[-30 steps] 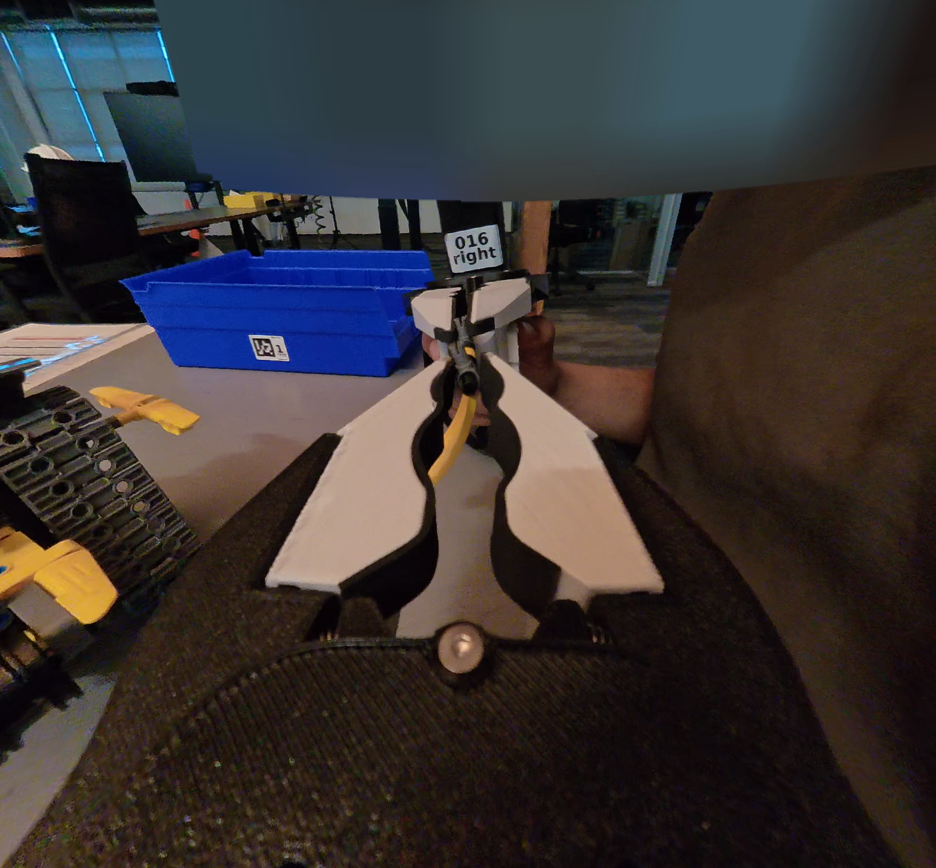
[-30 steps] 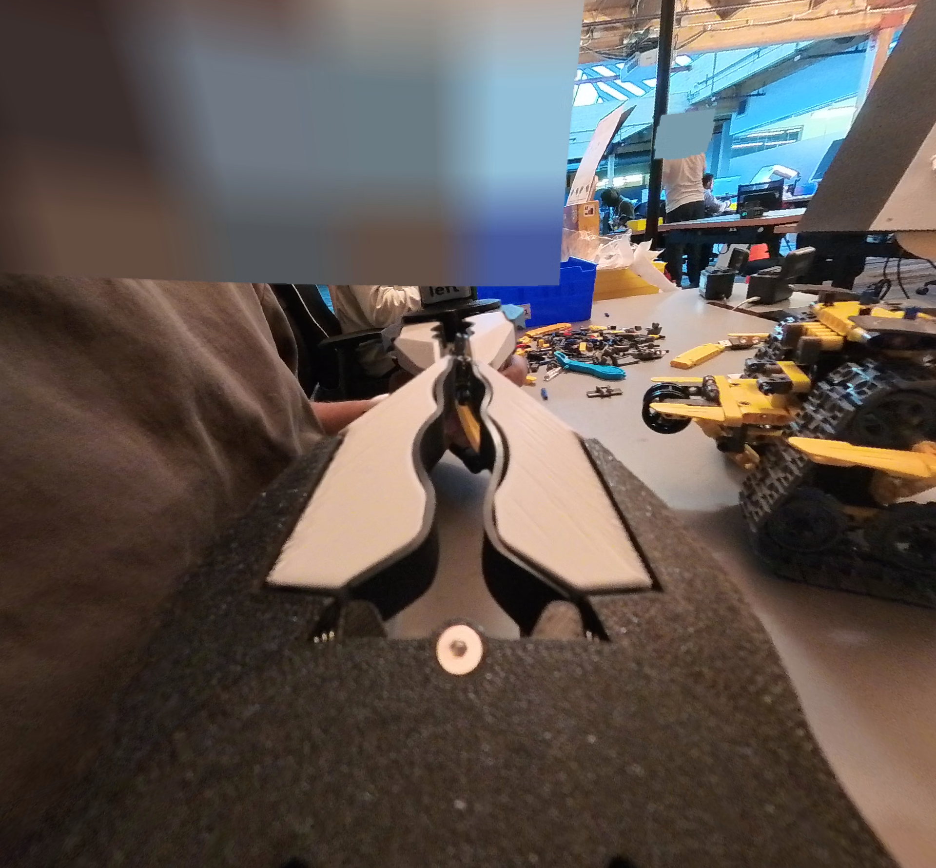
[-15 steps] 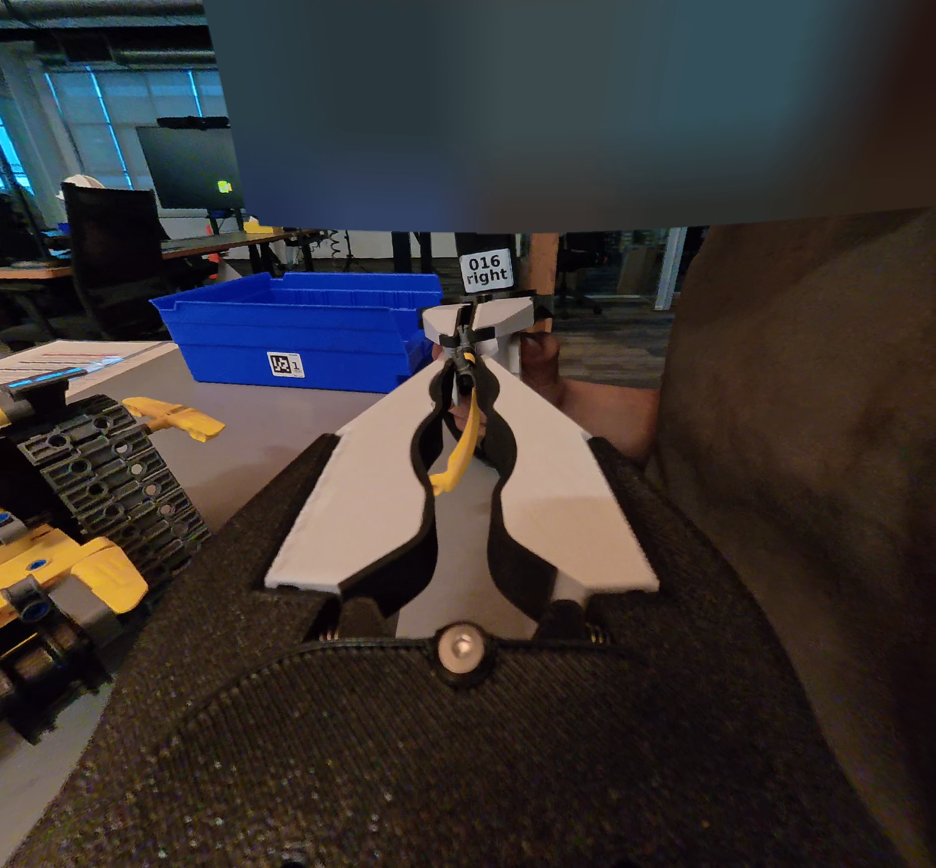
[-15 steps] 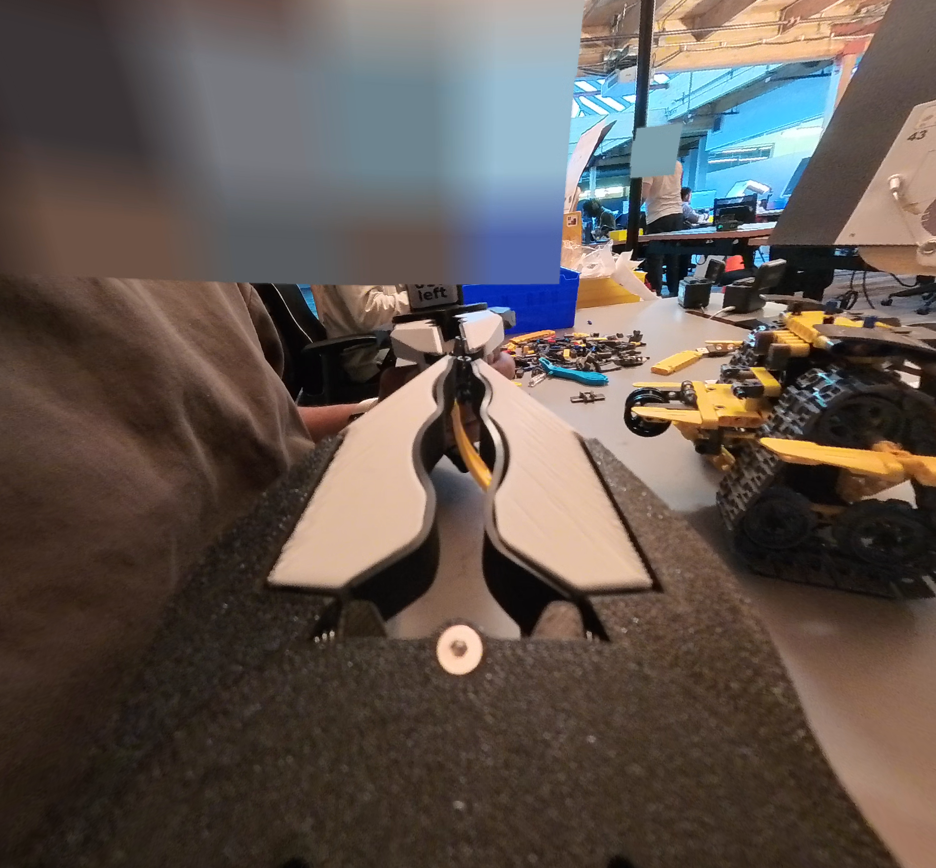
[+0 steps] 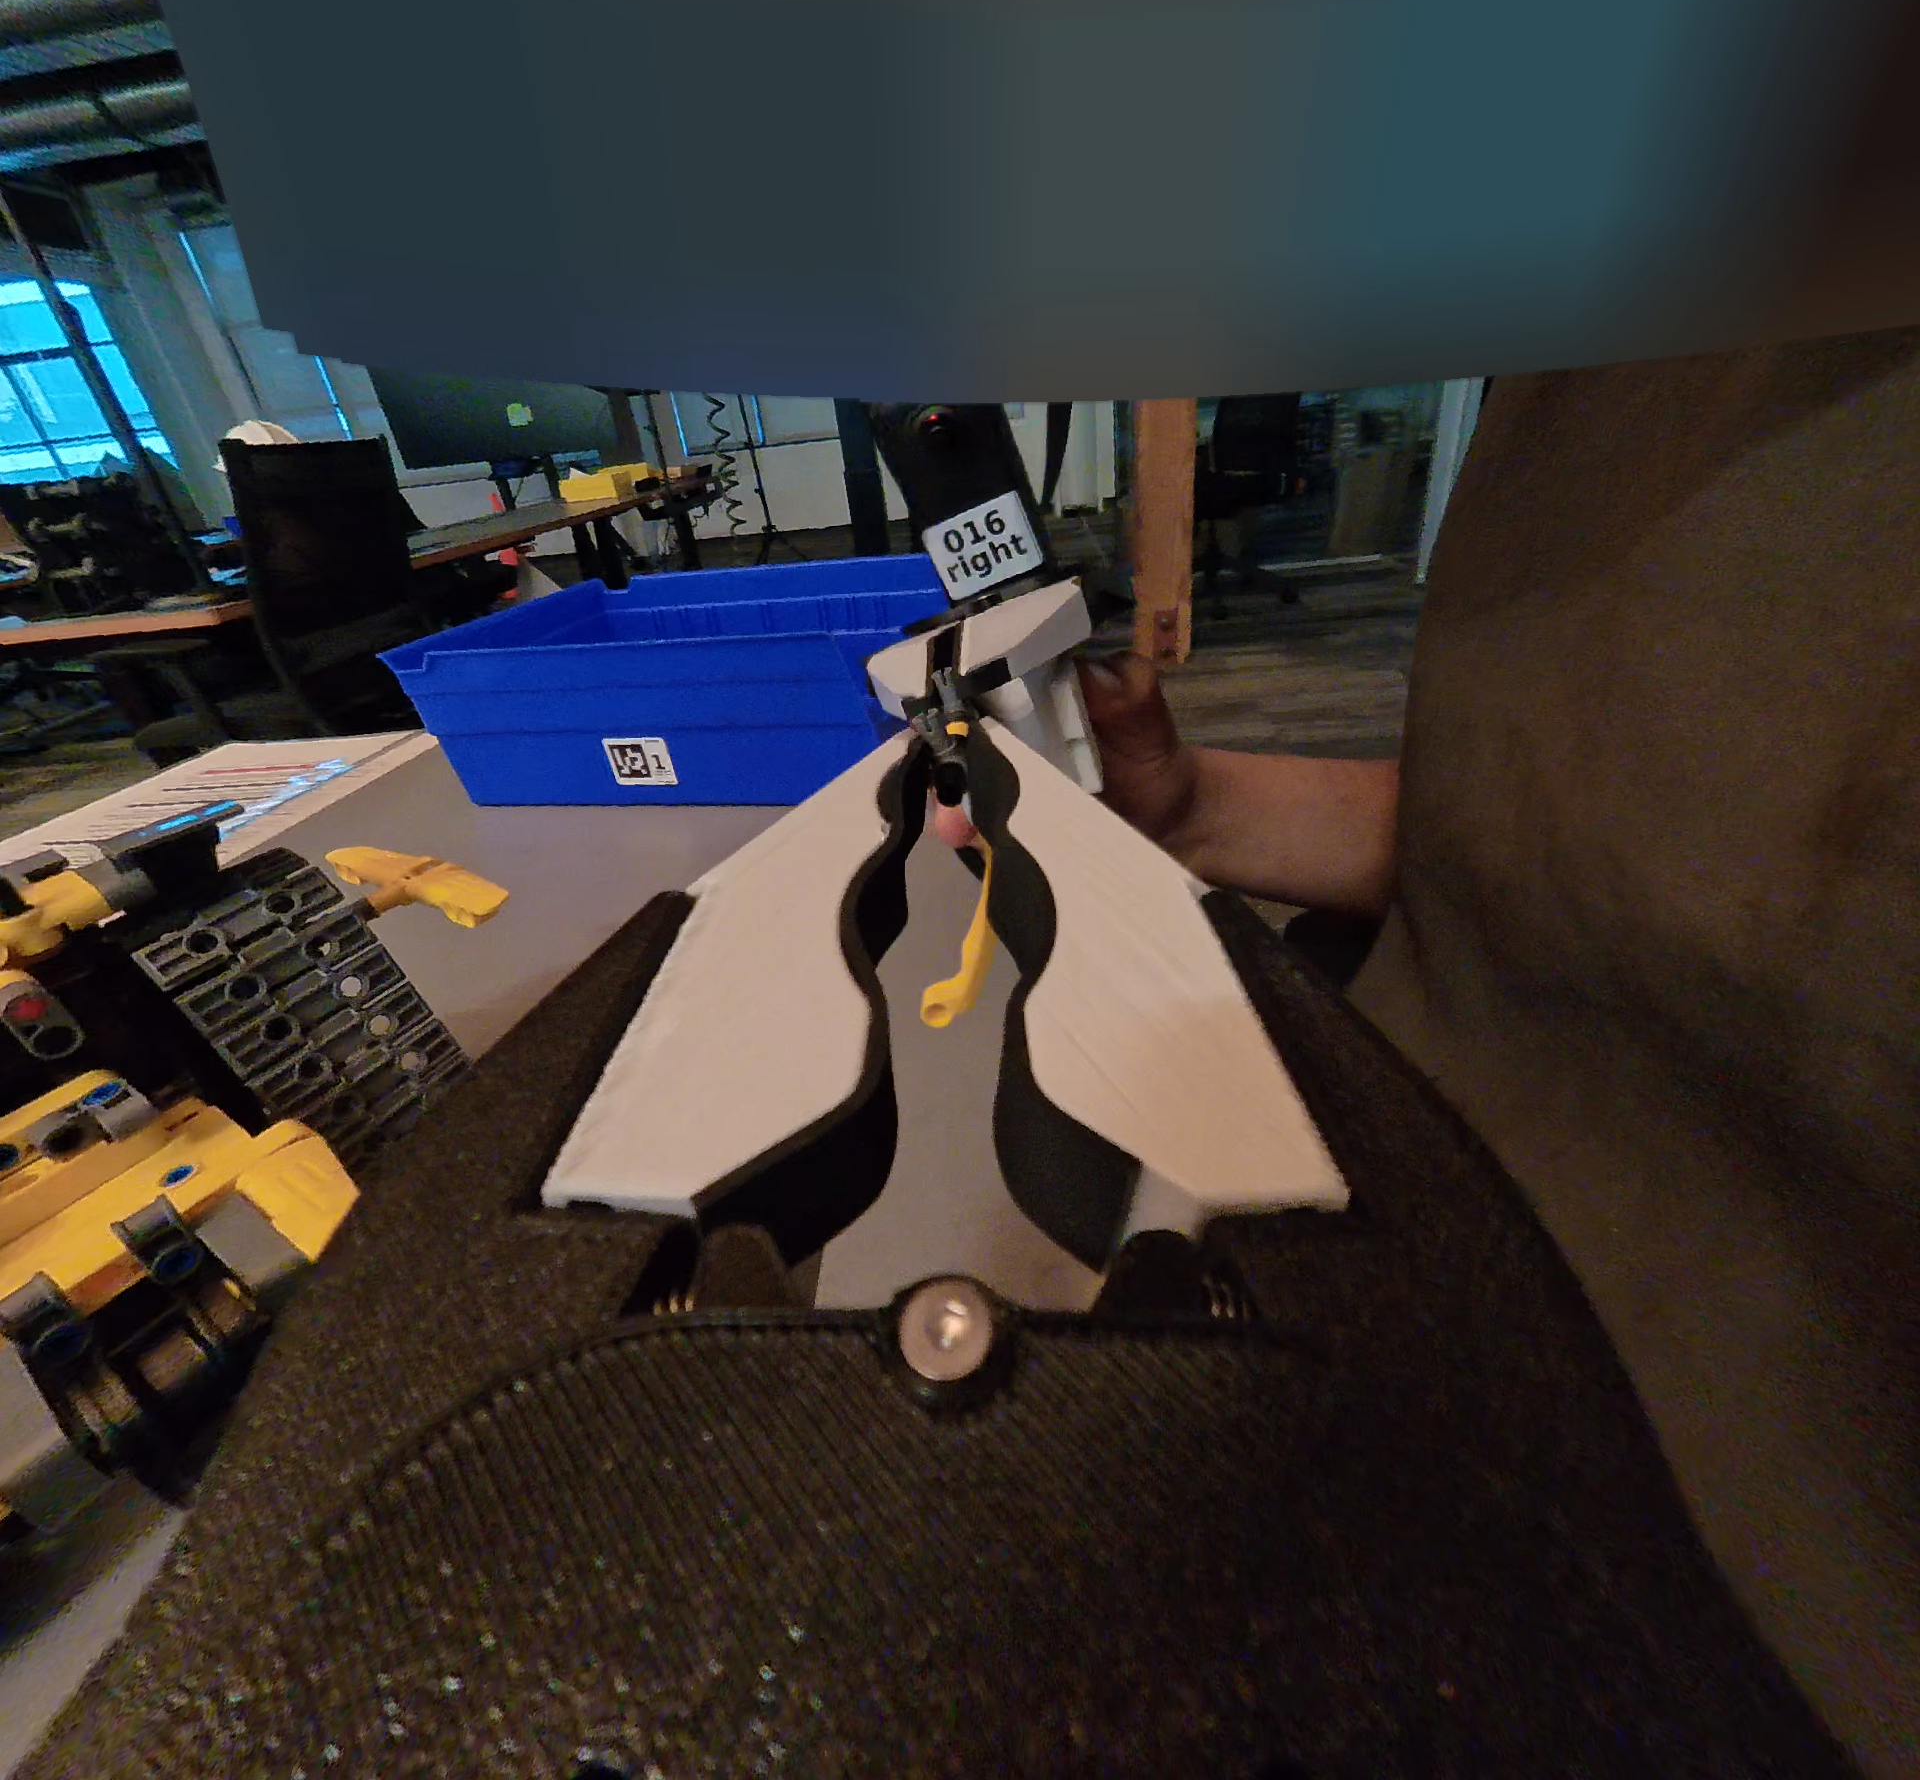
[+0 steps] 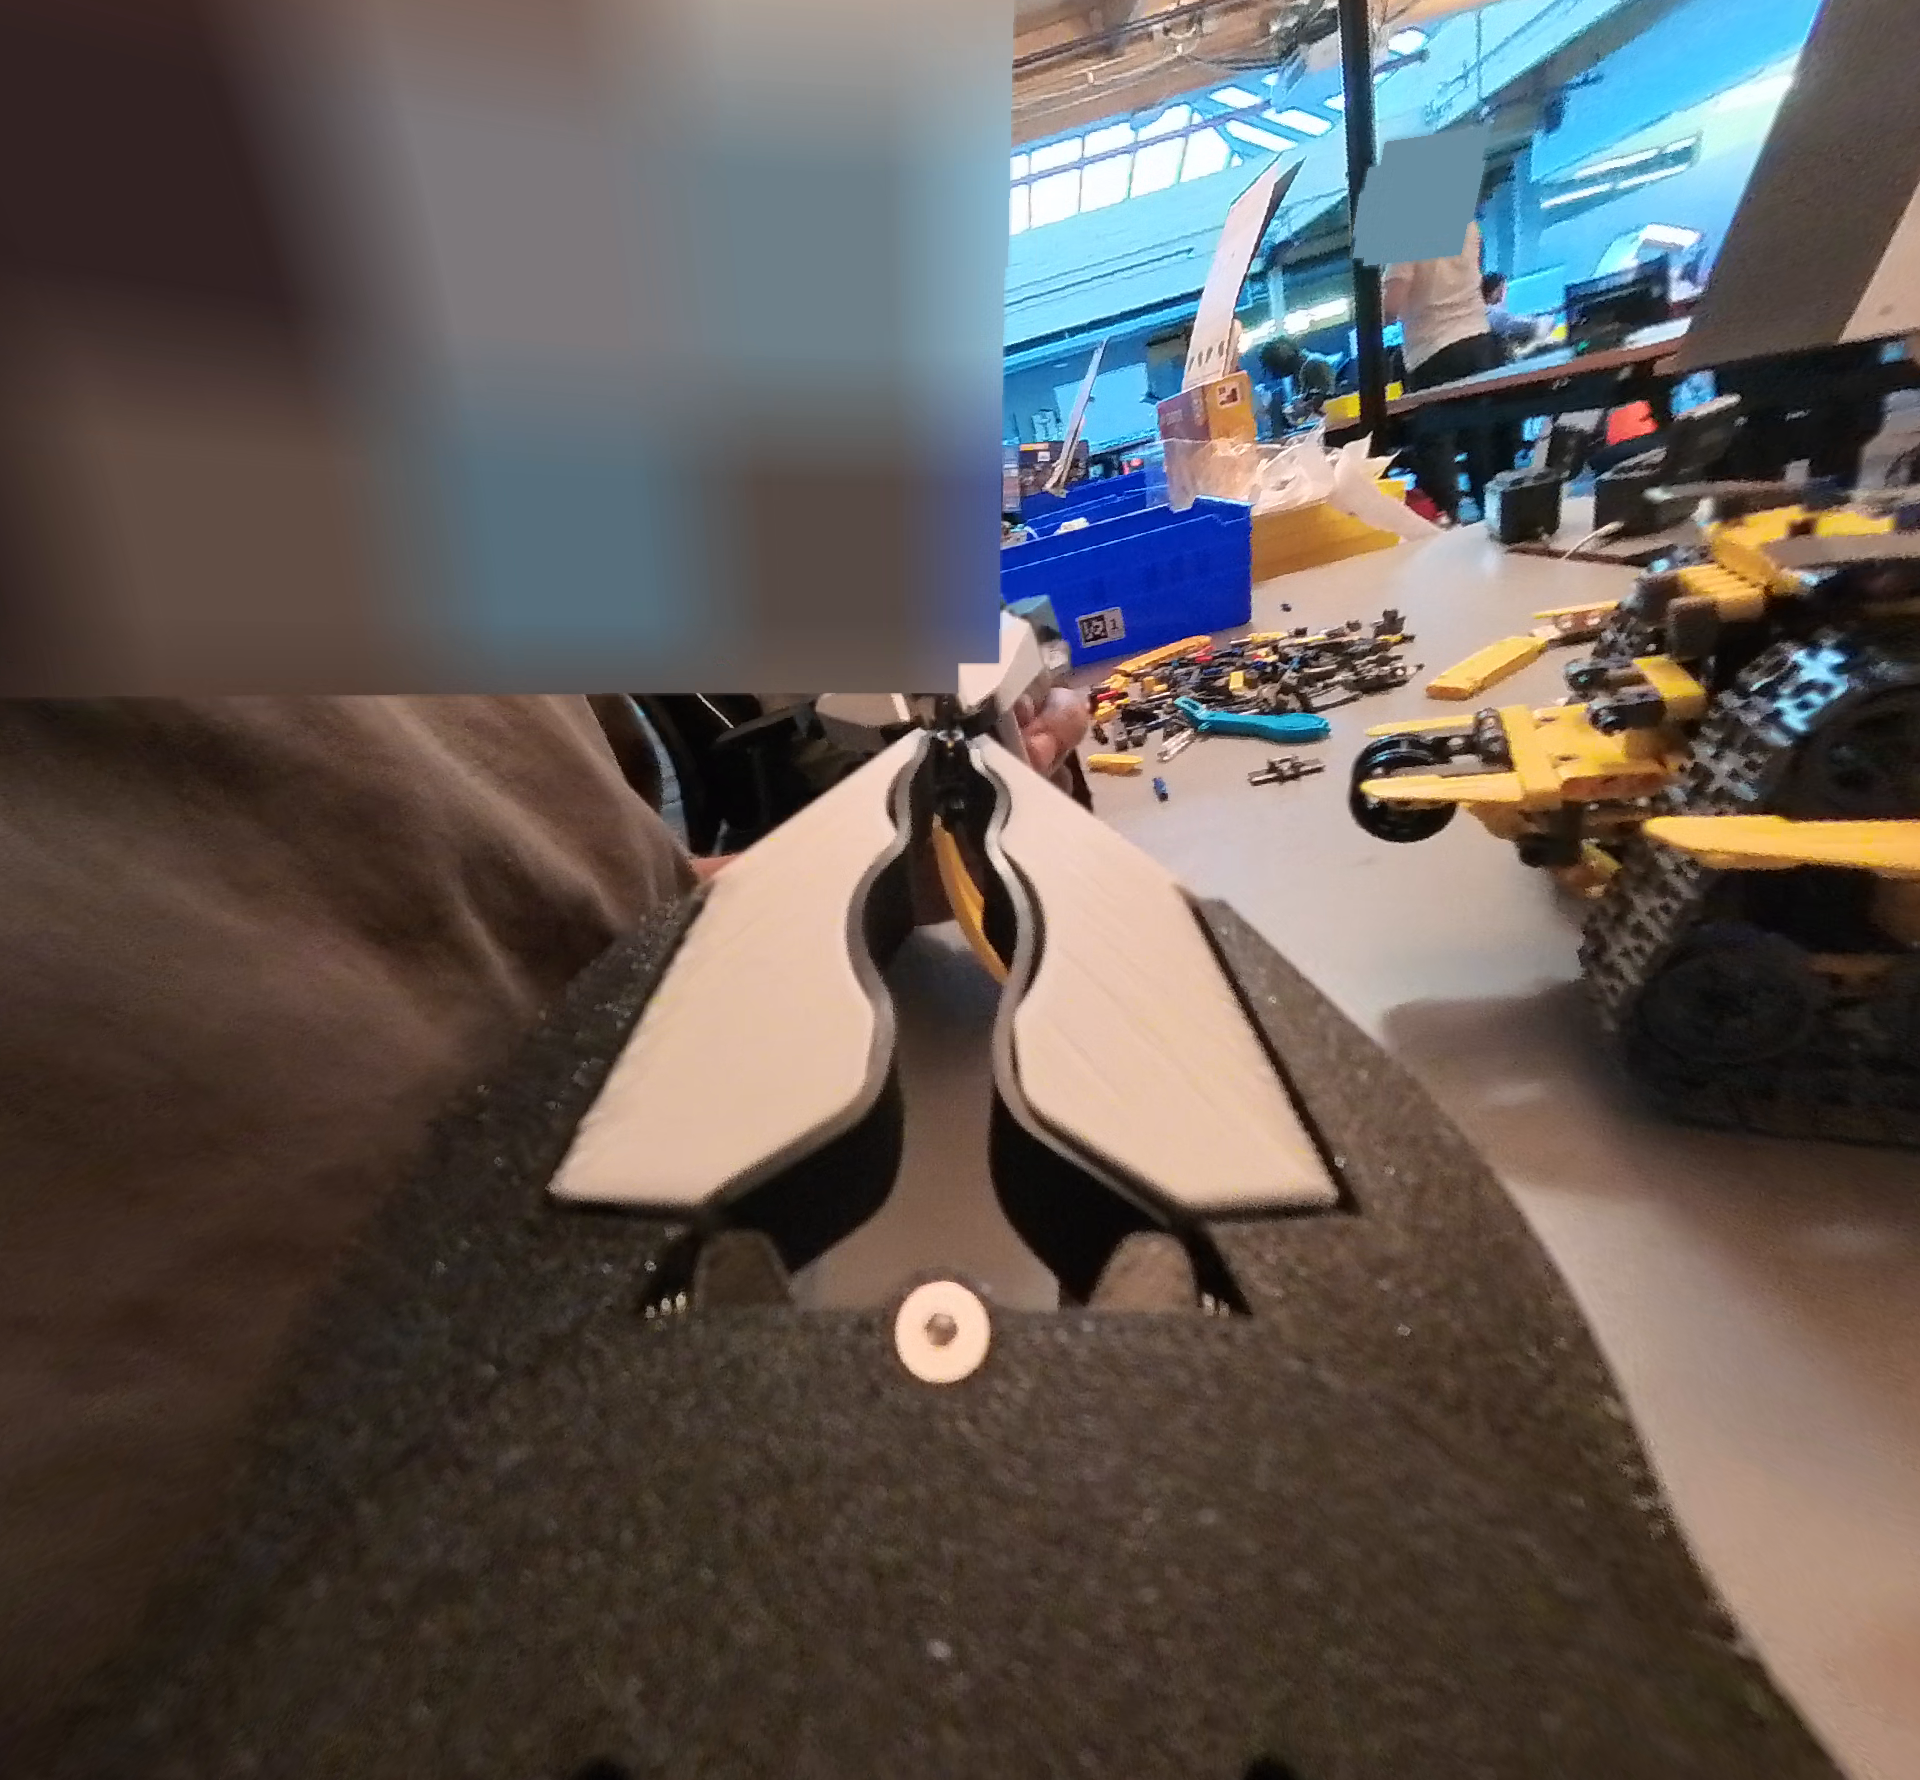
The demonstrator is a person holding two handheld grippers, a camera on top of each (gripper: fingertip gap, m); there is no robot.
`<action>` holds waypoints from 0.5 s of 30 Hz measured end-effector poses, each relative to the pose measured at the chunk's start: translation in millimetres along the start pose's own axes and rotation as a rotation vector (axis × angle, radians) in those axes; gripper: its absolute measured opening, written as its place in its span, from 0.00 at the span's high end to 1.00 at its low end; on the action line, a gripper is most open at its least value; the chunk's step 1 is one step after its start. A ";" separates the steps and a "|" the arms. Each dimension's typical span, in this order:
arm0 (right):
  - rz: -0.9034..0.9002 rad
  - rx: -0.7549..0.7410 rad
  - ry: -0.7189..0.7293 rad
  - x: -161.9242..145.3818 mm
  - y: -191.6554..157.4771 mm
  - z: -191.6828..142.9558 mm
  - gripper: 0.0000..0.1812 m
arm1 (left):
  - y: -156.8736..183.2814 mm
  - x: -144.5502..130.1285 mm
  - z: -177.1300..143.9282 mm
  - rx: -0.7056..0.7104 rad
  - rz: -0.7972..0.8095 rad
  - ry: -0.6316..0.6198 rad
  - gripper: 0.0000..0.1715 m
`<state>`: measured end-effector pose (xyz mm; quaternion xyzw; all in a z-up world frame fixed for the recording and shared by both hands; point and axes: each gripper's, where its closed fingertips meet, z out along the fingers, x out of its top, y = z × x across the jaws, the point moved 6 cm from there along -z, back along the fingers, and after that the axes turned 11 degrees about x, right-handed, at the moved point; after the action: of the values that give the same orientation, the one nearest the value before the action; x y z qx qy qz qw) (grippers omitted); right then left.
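1. Tongs meet tip to tip at mid-frame in both views. The left tongs (image 5: 948, 756) are pinched together on a small grey-and-black connector piece (image 5: 945, 748), from which a curved yellow piece (image 5: 971, 941) hangs between the white fingers.
2. The right tongs (image 6: 948, 756) are likewise closed at the tips on the same small dark assembly; the yellow piece (image 6: 961, 889) trails below.
3. Nothing rests on the grey surface (image 5: 582, 857): the assembly is held aloft, against the person's brown shirt.
4. Lower left in the left wrist view sits a yellow tracked model vehicle (image 5: 187, 1055); a blue bin (image 5: 665, 691) stands behind it.
5. Loose parts (image 6: 1268, 681) lie scattered at the right in the right wrist view.
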<state>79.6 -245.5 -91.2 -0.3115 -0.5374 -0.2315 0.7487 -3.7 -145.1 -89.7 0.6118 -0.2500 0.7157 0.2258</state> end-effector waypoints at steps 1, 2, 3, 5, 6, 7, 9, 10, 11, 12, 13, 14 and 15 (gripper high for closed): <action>0.019 0.006 0.002 -0.1 0.3 -0.2 0.99 | 0.4 0.0 -0.1 0.004 0.011 -0.001 0.97; 0.038 0.010 0.004 -0.1 0.7 -0.3 0.99 | 0.7 0.0 -0.1 0.009 0.022 -0.002 0.97; 0.055 0.015 0.006 -0.1 1.1 -0.4 0.99 | 1.0 0.0 -0.1 0.013 0.032 -0.002 0.97; 0.091 0.027 0.010 -0.4 1.8 -0.5 0.99 | 1.6 0.4 -0.3 0.018 0.049 -0.001 0.97; 0.107 0.030 0.012 -0.6 2.3 -0.6 0.99 | 1.9 0.4 -0.3 0.022 0.058 -0.002 0.97; 0.124 0.037 0.013 -0.8 2.5 -0.7 0.99 | 2.3 0.4 -0.5 0.024 0.067 -0.002 0.97; 0.153 0.048 0.018 -0.9 3.3 -0.8 0.99 | 3.1 0.7 -0.5 0.026 0.078 0.000 0.97; 0.159 0.050 0.019 -1.0 3.6 -0.9 0.99 | 3.0 0.5 -0.5 0.028 0.080 0.000 0.97; 0.157 0.048 0.018 -1.0 3.7 -1.0 0.99 | 2.7 0.2 -0.4 0.028 0.076 -0.001 0.98; 0.153 0.048 0.016 -1.1 3.5 -0.9 0.99 | 2.5 0.3 -0.4 0.027 0.074 0.000 0.98; 0.151 0.047 0.017 -1.0 3.5 -1.0 0.99 | 2.4 0.2 -0.4 0.027 0.072 0.001 0.98; 0.147 0.045 0.017 -1.0 3.7 -1.1 0.99 | 1.8 -0.2 -0.2 0.026 0.062 0.001 0.98; 0.137 0.041 0.016 -0.9 3.6 -1.1 0.99 | 1.2 -0.3 -0.1 0.019 0.040 0.001 0.98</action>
<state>82.5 -243.7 -93.1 -0.3304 -0.5136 -0.1713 0.7731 -4.5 -145.9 -90.1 0.6082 -0.2554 0.7228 0.2059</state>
